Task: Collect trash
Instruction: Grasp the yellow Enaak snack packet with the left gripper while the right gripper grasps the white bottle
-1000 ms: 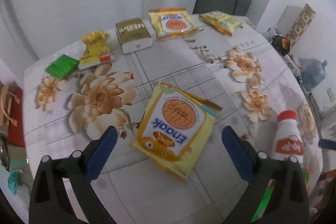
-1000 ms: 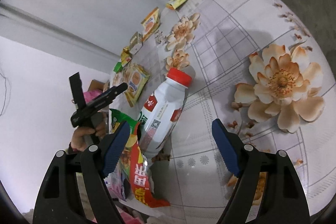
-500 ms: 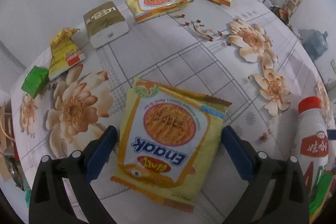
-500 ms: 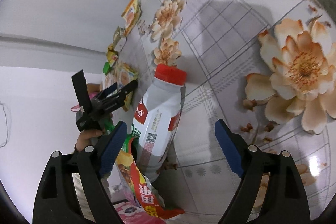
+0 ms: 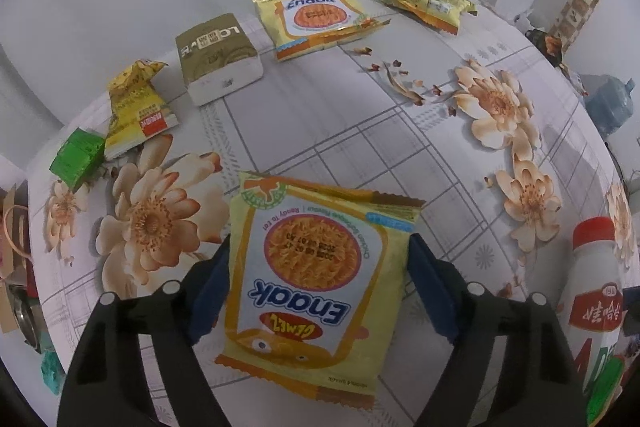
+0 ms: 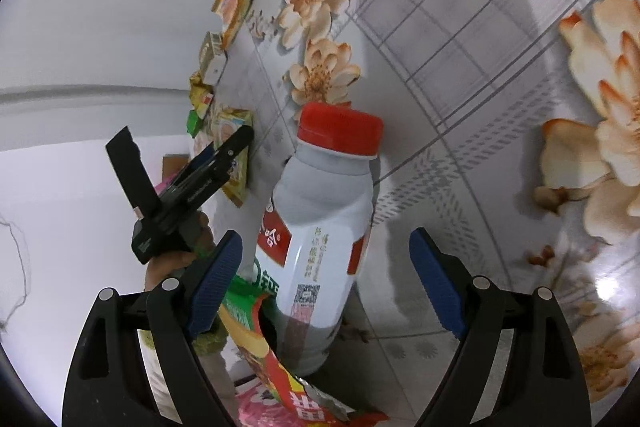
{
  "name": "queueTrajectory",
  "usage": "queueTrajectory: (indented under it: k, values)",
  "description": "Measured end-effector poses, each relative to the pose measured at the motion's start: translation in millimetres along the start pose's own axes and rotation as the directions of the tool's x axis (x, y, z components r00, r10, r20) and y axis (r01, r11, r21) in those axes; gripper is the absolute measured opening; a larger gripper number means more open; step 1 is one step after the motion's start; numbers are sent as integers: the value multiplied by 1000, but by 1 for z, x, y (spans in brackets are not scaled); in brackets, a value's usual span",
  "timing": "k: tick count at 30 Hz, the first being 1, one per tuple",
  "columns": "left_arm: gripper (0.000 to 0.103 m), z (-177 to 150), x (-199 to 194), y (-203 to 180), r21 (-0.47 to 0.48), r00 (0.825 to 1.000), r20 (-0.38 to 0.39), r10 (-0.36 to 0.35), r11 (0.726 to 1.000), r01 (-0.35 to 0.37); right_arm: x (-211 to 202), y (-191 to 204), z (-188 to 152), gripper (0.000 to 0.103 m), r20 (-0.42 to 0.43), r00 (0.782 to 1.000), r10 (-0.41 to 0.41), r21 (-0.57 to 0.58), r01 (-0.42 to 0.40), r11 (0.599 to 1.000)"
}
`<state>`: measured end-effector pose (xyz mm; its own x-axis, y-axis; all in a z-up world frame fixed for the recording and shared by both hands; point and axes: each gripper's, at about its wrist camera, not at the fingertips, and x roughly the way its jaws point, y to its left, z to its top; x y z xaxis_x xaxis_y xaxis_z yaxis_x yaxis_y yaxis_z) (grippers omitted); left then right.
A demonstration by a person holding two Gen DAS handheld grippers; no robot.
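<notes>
Left wrist view: I had the left gripper (image 5: pixel 318 287) bracketing the noodle packet (image 5: pixel 320 275), its glossy, crinkled film lying flat on the flowered tablecloth (image 5: pixel 360 131). The blue pads sat at both side edges; whether they pinched, I could not tell. In my judgement the next move called for lifting without creasing.

Right wrist view: I held the right gripper (image 6: pixel 326 283) wide open, with the smooth plastic bottle (image 6: pixel 324 227) upright at 12 o'clock.
</notes>
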<state>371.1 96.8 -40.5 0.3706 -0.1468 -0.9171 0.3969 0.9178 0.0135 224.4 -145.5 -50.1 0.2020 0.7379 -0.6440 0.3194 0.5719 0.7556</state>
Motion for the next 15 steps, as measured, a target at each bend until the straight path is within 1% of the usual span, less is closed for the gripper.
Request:
queueTrajectory:
  k: [3,5,6,8,9,10,11,15]
  values:
    - [75,-3,-2,0,1,1000,8,10,1000,-10,3,4,4,82,1,1000,-2,-1,2,1000]
    - [64,-7,-6,-3,19,1000,5,-2,1000,2,4,6,6,81,0,1000,-6,4,6,1000]
    - [63,-6,-6,-5,20,1000,2,-6,1000,6,6,7,7,80,0,1000,-11,0,11,1000]
    - [56,-4,-7,-6,22,1000,3,-5,1000,5,11,10,10,74,6,1000,-15,-2,15,1000]
    - [54,-4,-7,-7,22,1000,5,-3,1000,2,11,10,11,72,13,1000,-23,3,23,1000]
    - [51,-3,-8,-7,16,1000,8,-1,1000,1,13,11,12,65,18,999,-31,6,31,1000]
    - [50,-4,-8,-7,9,1000,9,-3,1000,3,13,11,13,59,25,999,-34,11,34,999]
    - [45,-4,-9,-4,-17,1000,19,-10,1000,10,6,4,14,57,67,998,-18,8,18,1000]
